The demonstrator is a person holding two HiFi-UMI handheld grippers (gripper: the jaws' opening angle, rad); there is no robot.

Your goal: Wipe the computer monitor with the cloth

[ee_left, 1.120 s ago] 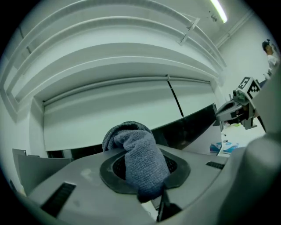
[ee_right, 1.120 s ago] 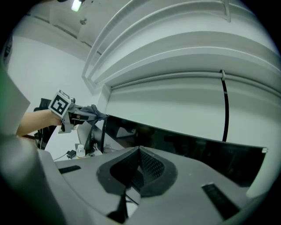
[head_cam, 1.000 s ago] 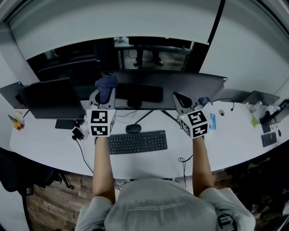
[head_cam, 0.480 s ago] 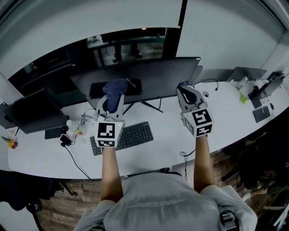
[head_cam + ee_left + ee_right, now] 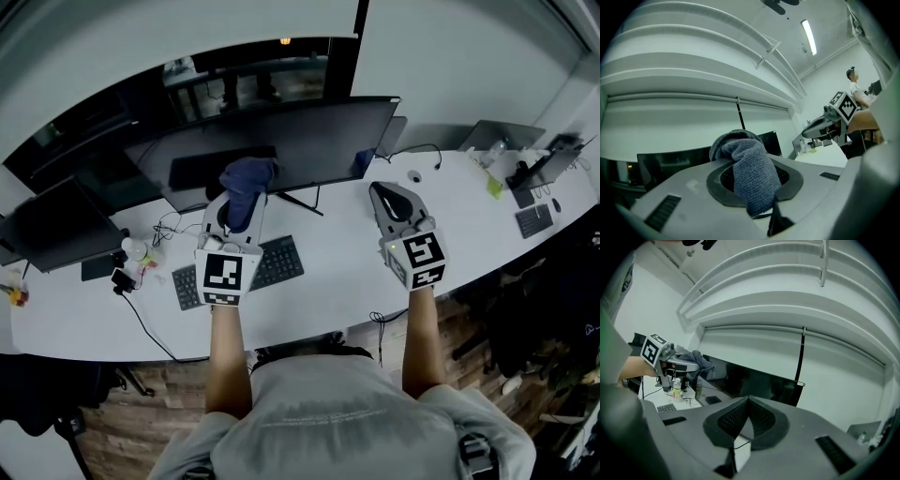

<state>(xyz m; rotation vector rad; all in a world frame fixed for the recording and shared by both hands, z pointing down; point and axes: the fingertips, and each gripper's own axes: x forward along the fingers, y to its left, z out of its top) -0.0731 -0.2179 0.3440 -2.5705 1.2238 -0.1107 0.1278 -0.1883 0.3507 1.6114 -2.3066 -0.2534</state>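
Left gripper [image 5: 237, 208] fingers were clamped on the blue-grey cloth [image 5: 751, 172], which bunched up past the tips, with the monitor [image 5: 309, 141] ahead. Right gripper [image 5: 748, 405] fingers were pressed together, nothing between. A keyboard [image 5: 279, 264] sat under the left fingers on the white worktop [image 5: 328, 302].

Showing no readable words, brands or numbers anywhere; carrying only black-and-white square code patterns, not letters, on the left white marker cube [image 5: 223, 278] and the right white marker cube [image 5: 421, 262].
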